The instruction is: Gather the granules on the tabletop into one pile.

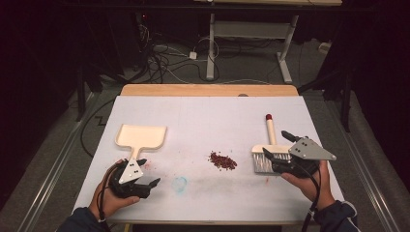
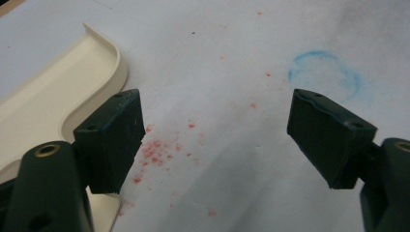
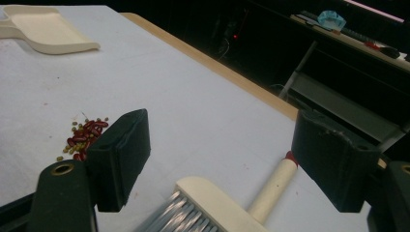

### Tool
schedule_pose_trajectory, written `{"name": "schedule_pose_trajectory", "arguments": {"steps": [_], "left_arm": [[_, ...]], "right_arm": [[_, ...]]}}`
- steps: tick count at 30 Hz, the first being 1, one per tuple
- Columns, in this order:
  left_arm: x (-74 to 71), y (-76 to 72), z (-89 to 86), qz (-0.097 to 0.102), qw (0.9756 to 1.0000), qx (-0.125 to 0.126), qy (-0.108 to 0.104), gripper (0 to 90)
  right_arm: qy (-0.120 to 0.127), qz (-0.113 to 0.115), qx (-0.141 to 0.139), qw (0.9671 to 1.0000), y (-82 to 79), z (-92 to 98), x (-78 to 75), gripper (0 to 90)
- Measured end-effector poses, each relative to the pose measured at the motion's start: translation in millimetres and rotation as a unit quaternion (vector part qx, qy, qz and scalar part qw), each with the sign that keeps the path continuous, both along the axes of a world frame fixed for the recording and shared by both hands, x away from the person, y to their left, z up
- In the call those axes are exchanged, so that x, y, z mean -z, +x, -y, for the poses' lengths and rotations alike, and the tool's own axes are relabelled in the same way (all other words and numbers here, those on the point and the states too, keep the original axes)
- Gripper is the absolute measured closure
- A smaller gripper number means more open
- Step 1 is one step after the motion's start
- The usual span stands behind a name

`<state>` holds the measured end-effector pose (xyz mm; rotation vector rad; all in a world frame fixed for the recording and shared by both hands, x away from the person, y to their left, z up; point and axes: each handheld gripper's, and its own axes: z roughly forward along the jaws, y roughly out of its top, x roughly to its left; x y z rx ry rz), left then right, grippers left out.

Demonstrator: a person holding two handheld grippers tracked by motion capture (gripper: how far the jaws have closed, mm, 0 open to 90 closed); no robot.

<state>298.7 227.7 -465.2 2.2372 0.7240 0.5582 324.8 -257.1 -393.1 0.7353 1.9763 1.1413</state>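
Fingers [image 3: 121, 154] of the right gripper [image 3: 220, 159] standing wide apart, clamping nothing, straddling the brush [image 3: 227, 203] from above: pale block of the head lying between them, low in the right gripper view, with grey bristles fanning toward the camera and the round cream handle running out past the far pad to a red tip. Seen from the high view, right gripper [image 1: 283, 145] hovering at the brush [image 1: 267, 152] head, near the table's right edge.

Left gripper [image 2: 215, 135] likewise gaping wide, pads [image 2: 113, 140] gripping nothing, hanging over bare white table cover [image 2: 217, 48] flecked with faint red crumbs and a smudged blue ring. Dustpan [image 2: 58, 96] sitting just beside the one pad, its cream plastic smooth, with a raised, rounded lip. In the high view, left gripper [image 1: 147, 179] resting close behind the dustpan [image 1: 141, 137] handle, at the table's near left.

Lying between the two tools, well apart from both: a small loose heap of beans [image 1: 222, 160], dark red and glossy, kidney-shaped, mixed with a few small greenish ones [image 3: 84, 135].
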Motion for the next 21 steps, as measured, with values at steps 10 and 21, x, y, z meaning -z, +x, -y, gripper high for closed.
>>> {"name": "schedule_pose_trajectory", "arguments": {"steps": [10, 21], "left_arm": [[0.0, -0.4, 2.0, 0.005, 1.0000, 0.000, 0.006, 20.0], [-0.8, 0.0, 1.5, 0.007, 1.0000, -0.003, 0.002, 19.9]], "right_arm": [[-0.008, 0.002, 0.004, 1.0000, -10.4, 10.9, 18.3, 21.6], [-0.027, -0.010, 0.023, 0.9993, -24.6, 22.8, 46.3, 17.4]]}}
